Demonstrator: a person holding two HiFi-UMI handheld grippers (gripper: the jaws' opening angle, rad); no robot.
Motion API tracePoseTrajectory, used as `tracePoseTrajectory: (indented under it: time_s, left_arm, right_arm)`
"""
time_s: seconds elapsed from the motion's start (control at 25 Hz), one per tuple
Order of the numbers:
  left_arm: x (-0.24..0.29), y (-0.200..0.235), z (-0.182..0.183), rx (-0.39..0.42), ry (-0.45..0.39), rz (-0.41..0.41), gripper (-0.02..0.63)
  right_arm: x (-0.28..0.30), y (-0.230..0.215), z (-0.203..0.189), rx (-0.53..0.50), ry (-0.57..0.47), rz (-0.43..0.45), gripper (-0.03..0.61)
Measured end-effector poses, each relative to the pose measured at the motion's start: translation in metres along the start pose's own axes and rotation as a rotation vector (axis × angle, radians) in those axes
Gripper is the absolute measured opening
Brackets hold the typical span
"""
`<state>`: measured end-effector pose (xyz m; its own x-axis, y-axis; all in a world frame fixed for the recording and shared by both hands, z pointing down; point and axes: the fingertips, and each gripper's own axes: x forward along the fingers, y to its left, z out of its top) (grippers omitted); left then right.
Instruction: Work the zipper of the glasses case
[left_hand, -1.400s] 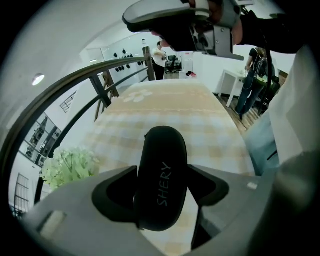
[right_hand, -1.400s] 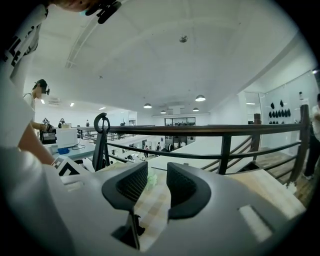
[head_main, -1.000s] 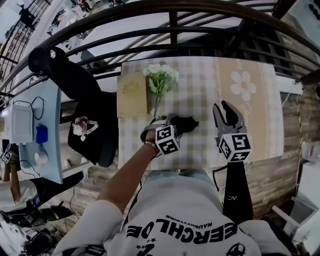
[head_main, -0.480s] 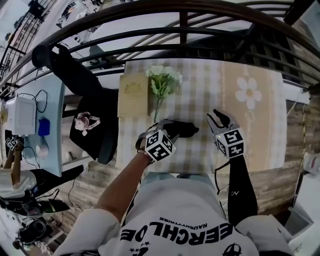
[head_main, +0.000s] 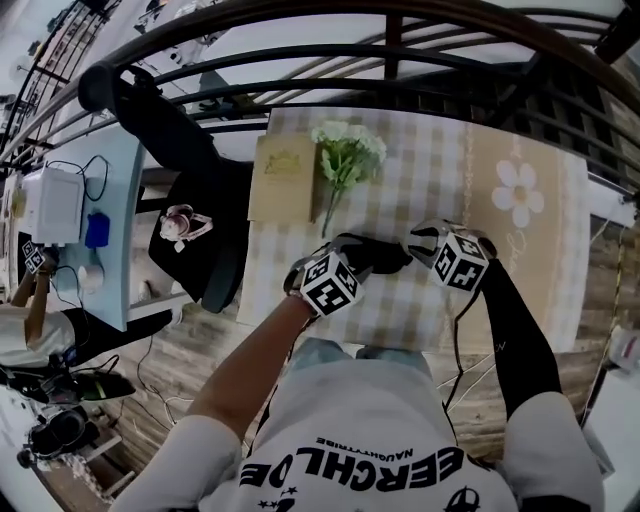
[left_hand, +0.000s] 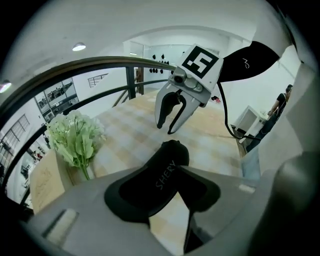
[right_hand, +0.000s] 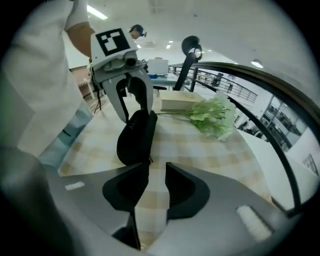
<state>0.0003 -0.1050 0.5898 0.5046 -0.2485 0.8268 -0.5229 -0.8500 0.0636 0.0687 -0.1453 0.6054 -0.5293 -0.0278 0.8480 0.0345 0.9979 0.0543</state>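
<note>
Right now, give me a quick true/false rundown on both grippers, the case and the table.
1. The left gripper is shut on the glasses case. True.
2. The right gripper grips the zipper. False: its jaws are apart and empty, and the case is ahead of them.
3. The flowers lie beside a tan book. True.
4. The tablecloth is plain red. False: it is a pale checked pattern.
</note>
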Motion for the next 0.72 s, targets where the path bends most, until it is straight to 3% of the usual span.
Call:
tracePoseTrajectory:
  time_s: [0.16, 0.44, 0.72]
  left_arm:
    - [0.001, 0.001, 0.0, -0.015, 0.005, -0.005, 0.172]
    - [0.001, 0.001, 0.0, -0.021, 0.019, -0.014, 0.172]
    - [0.003, 0.0, 0.002, -0.008, 0.045, -0.001, 0.17]
  right_arm:
    - [0.015, -0.003, -0.004, -0.229, 0.088, 0.05, 0.066]
    - [0.034, 0.012, -0.003, -0.513, 0.183, 0.186, 0.095]
    - [0.041, 0.017, -0.002, -0.951, 0.231, 0.209, 0.087]
